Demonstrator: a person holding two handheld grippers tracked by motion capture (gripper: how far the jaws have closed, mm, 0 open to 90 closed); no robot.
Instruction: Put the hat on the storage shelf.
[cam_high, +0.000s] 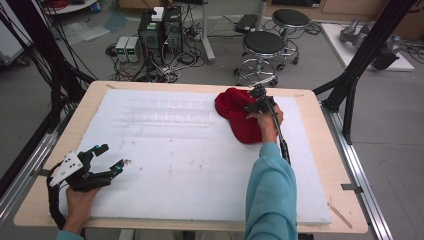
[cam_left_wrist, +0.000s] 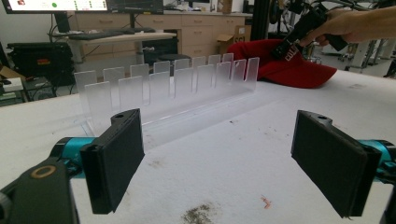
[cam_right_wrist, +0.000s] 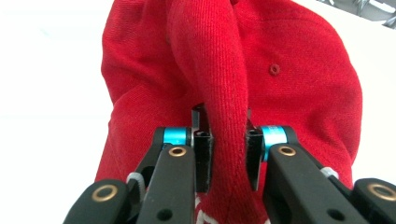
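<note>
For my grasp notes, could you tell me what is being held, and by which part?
The right gripper pinches a raised fold of the red cap; the left gripper holds nothing.

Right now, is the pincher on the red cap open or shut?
Shut. The right gripper pinches a fold of the red cap between its jaws.

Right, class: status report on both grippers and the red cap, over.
Right gripper shut on red cap, fold pinched. Left gripper open, idle near table edge. Clear slotted rack beside cap, not blocking.

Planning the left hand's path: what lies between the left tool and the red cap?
In the left gripper view, the clear slotted rack stands between the left tool and red cap.
</note>
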